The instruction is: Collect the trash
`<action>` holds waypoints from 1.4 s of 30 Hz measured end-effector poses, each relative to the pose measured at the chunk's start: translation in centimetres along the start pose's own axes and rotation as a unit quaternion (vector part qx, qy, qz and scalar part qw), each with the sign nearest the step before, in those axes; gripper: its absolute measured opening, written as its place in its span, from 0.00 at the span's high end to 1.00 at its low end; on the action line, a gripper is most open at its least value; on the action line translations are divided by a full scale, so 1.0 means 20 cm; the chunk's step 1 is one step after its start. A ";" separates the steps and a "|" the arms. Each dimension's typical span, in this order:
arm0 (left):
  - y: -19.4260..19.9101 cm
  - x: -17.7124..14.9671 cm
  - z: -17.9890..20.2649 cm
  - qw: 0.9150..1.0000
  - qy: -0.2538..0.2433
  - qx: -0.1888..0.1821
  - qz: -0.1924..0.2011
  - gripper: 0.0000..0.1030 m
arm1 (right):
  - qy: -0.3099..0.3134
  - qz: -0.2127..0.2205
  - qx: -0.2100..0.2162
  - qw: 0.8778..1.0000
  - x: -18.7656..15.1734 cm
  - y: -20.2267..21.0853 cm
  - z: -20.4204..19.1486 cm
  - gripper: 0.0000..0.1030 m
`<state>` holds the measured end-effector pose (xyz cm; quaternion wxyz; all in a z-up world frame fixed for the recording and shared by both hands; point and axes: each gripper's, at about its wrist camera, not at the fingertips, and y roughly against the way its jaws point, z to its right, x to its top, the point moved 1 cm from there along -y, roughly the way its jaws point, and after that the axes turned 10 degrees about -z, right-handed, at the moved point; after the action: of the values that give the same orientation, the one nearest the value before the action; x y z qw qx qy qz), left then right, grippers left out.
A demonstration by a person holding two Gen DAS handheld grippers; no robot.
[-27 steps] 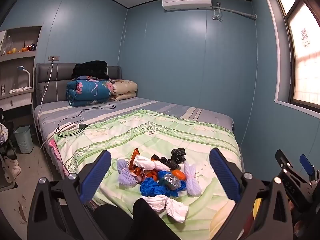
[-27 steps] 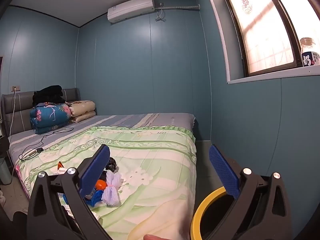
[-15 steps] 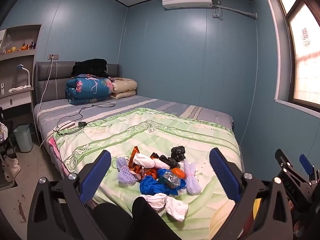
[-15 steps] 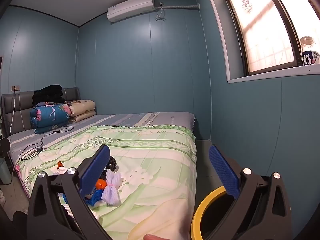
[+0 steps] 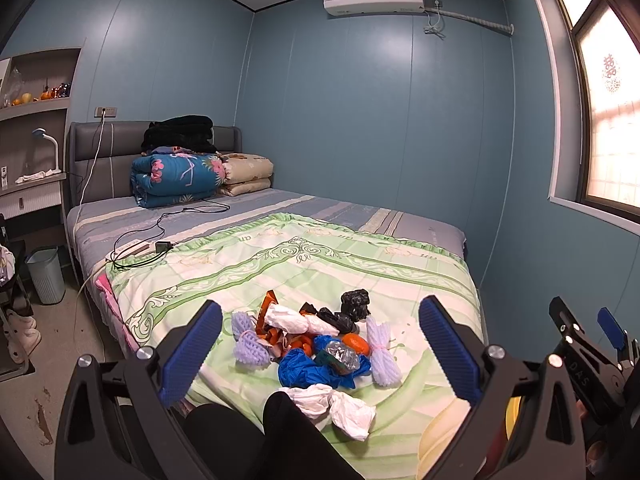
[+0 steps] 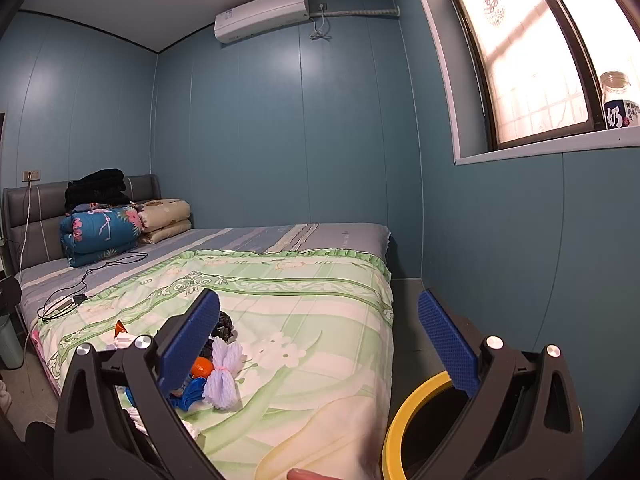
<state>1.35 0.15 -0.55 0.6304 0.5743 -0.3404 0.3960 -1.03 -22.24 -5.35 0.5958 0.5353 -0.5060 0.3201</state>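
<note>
The trash pile (image 5: pixel 316 344) has slid slightly toward 12 o'clock in the left wrist view, as that camera tipped a little downward.

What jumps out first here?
A colourful trash pile sits on the near end of the green bedspread, framed between the open left tongs. The open right tongs point past it, with a yellow-rimmed bin low on the right beside the bed.

Green floral quilt (image 5: pixel 320 264); blue bag (image 5: pixel 308 370); yellow-rimmed bin (image 6: pixel 404 420).
</note>
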 end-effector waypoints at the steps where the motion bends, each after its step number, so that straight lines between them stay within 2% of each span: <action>1: 0.00 0.00 0.00 1.000 0.000 0.000 0.000 0.08 | 0.000 0.000 0.000 1.000 0.00 0.00 0.00 0.08; 42: -0.01 -0.01 0.00 1.000 0.001 -0.002 -0.005 0.08 | -0.002 -0.001 0.001 1.000 0.00 -0.01 0.01 0.08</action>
<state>1.43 0.20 -0.90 0.6340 0.5743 -0.3381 0.3923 -0.90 -22.36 -5.51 0.5947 0.5367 -0.5066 0.3188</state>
